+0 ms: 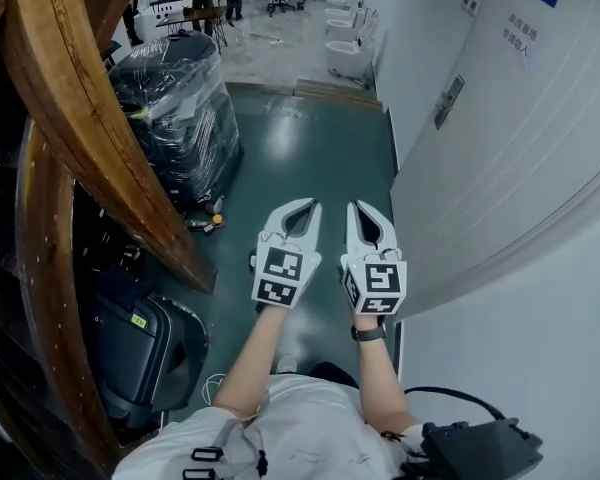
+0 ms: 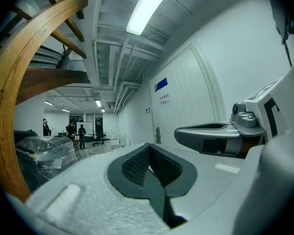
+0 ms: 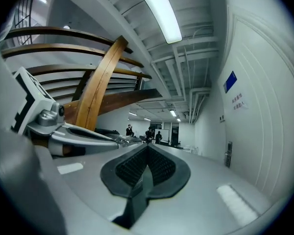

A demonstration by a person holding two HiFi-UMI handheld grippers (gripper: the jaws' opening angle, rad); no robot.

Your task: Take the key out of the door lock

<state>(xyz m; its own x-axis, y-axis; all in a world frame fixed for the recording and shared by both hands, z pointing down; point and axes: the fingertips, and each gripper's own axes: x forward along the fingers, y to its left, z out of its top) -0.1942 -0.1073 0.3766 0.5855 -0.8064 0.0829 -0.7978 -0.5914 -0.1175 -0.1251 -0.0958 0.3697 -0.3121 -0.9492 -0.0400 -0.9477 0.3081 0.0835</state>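
Step in hand: approach to door, nothing grasped yet. My left gripper (image 1: 302,208) and right gripper (image 1: 362,208) side by side above green floor (image 1: 310,153), pointing along corridor. Jaws of both closed together, empty. Door lock (image 1: 447,101): dark upright plate near edge of white door (image 1: 540,138), ahead on my right, well apart from both grippers. Key too small to make out. Next move, by my judgement: reach lock, part one pair of jaws, pinch key head.

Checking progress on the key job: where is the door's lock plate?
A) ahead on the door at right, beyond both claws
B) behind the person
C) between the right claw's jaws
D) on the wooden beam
A: the head view shows the lock plate on the white door, ahead of the left claw and right claw.
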